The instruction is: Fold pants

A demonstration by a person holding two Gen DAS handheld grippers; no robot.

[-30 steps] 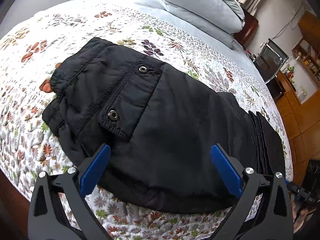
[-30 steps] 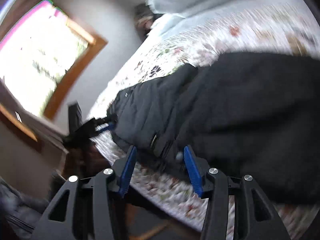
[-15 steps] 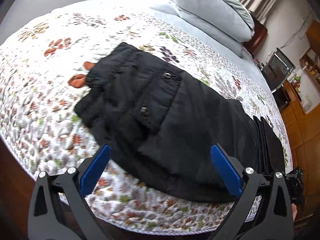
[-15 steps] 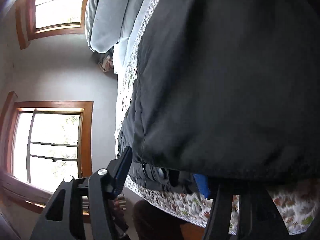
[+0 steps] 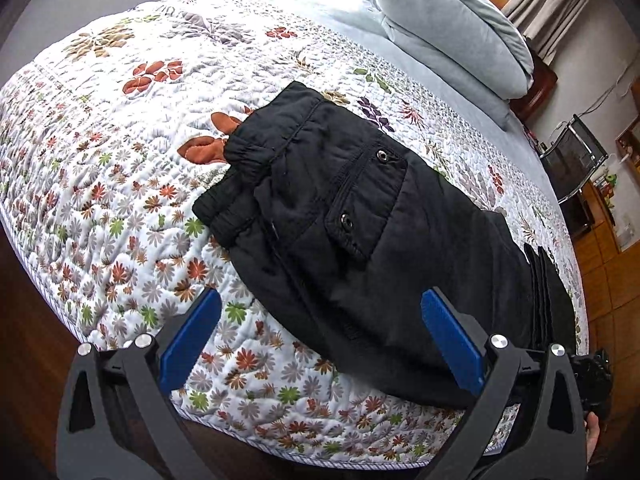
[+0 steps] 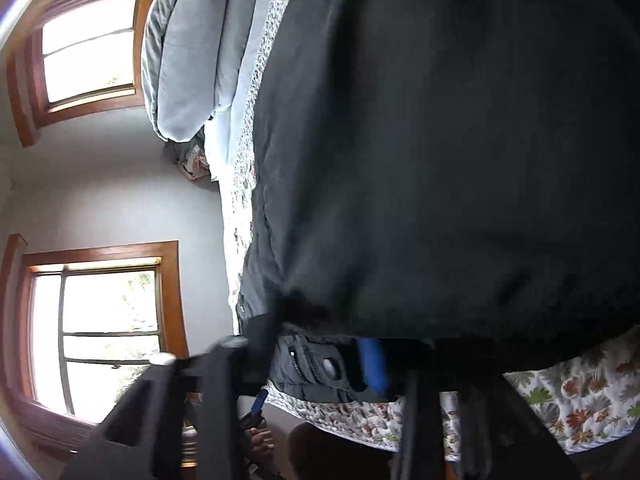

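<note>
Black padded pants [image 5: 360,232] lie folded on the floral quilt [image 5: 120,184], waistband to the left and a snap pocket on top. My left gripper [image 5: 320,344] is open and empty, hovering above the bed's near edge in front of the pants. In the right wrist view the pants [image 6: 440,140] fill the frame. My right gripper [image 6: 320,356] is pushed in at the pants' edge; one blue pad [image 6: 374,364] shows against the fabric and the other finger is blurred and partly hidden.
Grey pillows [image 5: 452,32] lie at the head of the bed. A chair and shelves [image 5: 580,164] stand beyond the bed's right side over a wooden floor. Two windows [image 6: 108,320] are in the wall behind the bed.
My left gripper has pulled back from the pants toward the bed's edge, still open. My right gripper has rolled sideways and moved in under the pants' edge, its jaws narrower than before.
</note>
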